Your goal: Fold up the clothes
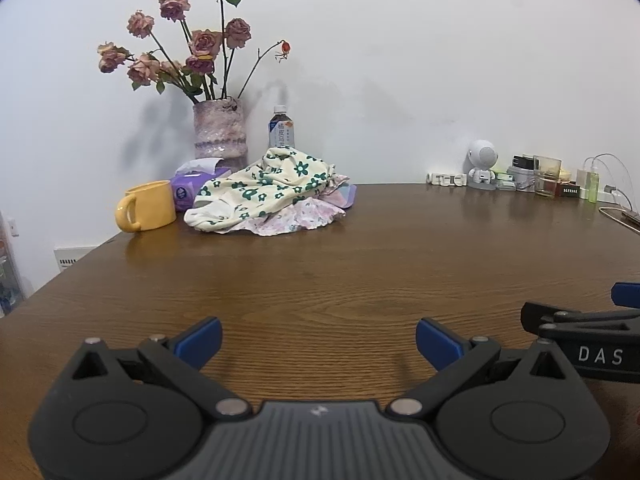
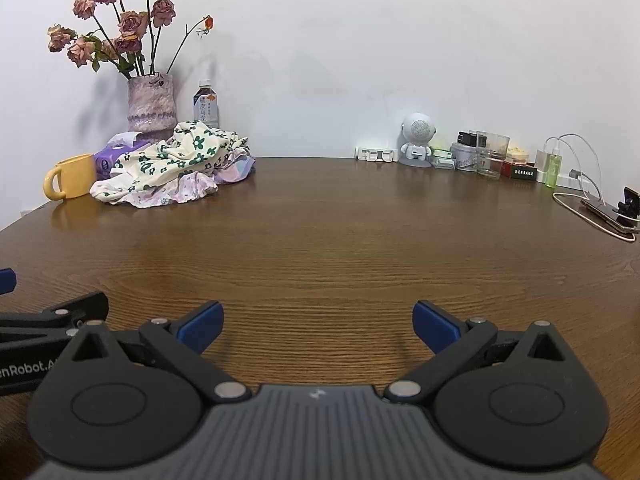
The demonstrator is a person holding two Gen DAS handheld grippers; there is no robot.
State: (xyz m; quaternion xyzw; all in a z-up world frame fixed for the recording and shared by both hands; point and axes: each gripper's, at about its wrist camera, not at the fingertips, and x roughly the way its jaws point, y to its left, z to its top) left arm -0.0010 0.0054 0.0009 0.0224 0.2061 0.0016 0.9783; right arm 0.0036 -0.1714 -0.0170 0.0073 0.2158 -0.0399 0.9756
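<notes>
A heap of clothes lies at the table's far left: a cream garment with green flowers (image 1: 264, 186) (image 2: 172, 158) on top of pale pink and lilac pieces (image 1: 296, 216) (image 2: 176, 194). My left gripper (image 1: 318, 340) hovers low over the near edge of the wooden table (image 1: 340, 264), open and holding nothing, far from the heap. Beside it my right gripper (image 2: 318, 326) is also open and holding nothing. Each one shows at the edge of the other's view, the right gripper (image 1: 576, 320) and the left gripper (image 2: 52, 316).
A yellow mug (image 1: 146, 206), a purple tissue box (image 1: 192, 186), a vase of dried roses (image 1: 220, 132) and a drink bottle (image 1: 281, 128) stand behind the heap. Along the back right sit a small white robot figure (image 2: 418, 144), jars, a glass (image 2: 491, 156), chargers and a phone (image 2: 608, 212).
</notes>
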